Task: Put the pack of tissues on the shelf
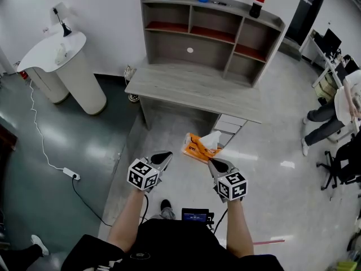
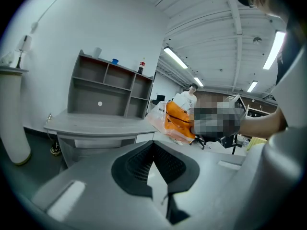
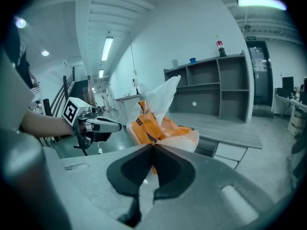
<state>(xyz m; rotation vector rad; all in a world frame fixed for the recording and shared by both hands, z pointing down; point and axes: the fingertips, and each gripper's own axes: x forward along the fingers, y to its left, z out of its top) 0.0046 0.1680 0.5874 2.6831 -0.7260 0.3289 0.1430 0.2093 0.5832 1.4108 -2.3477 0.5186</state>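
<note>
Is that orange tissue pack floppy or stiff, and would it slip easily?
Probably soft and light: the tissue pack is held crumpled in the right tool by a pinch of wrapper. Its glossy plastic may be slippery. The loose white sheet poking out would likely flap.

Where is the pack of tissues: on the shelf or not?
Not on the shelf: the right gripper, shut on the pack of tissues, holds it above the floor.

Tissue pack (image 1: pixel 198 148) before the desk (image 1: pixel 192 89) — shelf (image 1: pixel 169 49) atop it.
</note>
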